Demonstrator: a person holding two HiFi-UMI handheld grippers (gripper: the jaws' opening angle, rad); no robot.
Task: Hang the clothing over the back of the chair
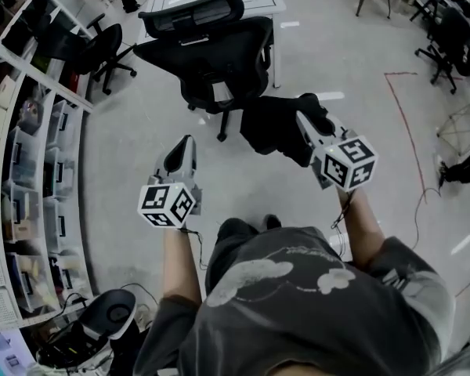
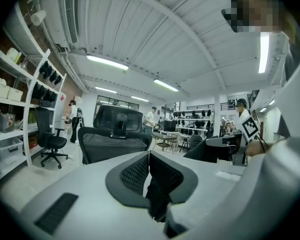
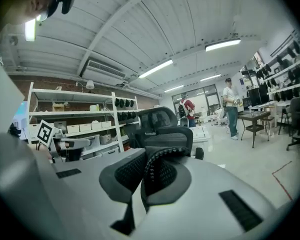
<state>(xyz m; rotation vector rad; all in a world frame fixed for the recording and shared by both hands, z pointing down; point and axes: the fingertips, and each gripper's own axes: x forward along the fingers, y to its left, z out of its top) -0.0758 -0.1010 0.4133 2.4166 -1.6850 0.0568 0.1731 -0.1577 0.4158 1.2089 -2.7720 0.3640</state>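
- The right gripper (image 1: 302, 119) clamps the black clothing (image 1: 270, 128), dangling at one o'clock.
- The left gripper (image 1: 189, 141) is pressed closed, empty.
- The chair (image 1: 211, 49) stands at twelve o'clock.

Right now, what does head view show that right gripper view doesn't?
Head view only: the black clothing bunched at the right gripper's tip, off the floor, and the person's grey shirt. Right gripper view only: ceiling lights and that gripper's pads pressed together. Both: the chair ahead, the shelves and the left gripper.
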